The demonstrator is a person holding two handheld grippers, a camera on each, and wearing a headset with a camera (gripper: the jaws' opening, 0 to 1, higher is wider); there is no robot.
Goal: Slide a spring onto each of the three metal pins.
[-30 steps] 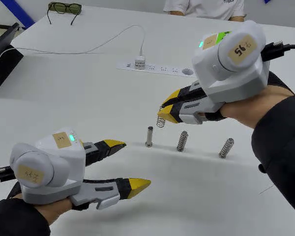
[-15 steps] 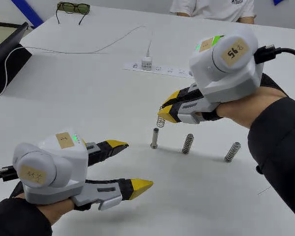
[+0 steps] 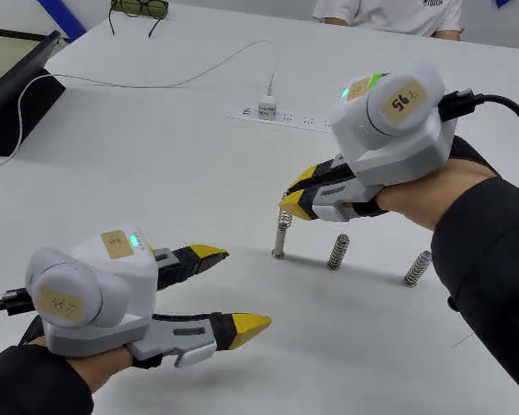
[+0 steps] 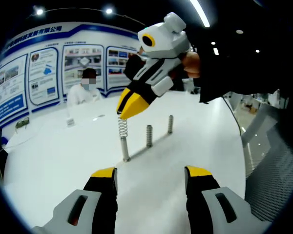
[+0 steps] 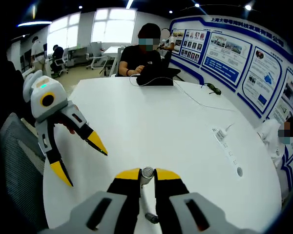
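My right tool [image 3: 291, 201] pinches a small coiled steel spring [image 3: 284, 220], whose lower end is at the top of the bare upright metal pin [image 3: 279, 247], mid white desk [image 3: 156, 173]. Beside it stand one spring-sleeved pin [image 3: 338, 252] and another [image 3: 418, 269]. Left tool [image 3: 240, 290] gapes wide, empty.

- Left tool [image 3: 242, 289]: white-grey body, black jaws w/ yellow tips, green light, tan label.
- Right tool [image 3: 287, 201]: same colours, plus black cable [image 3: 502, 103].
- Spring [image 3: 284, 220] at right tool's tips: silver. Pin [image 3: 279, 246] under it: dull grey.
- Other springs [image 3: 338, 252]: silver.
- Tabletop [image 3: 138, 173]: plain white.
- Power strip [image 3: 285, 118]: white.
- Sleeves [image 3: 493, 259]: black.
- Glasses [image 3: 140, 8]: dark olive.
- Wall boards [image 4: 44, 73]: blue & white.
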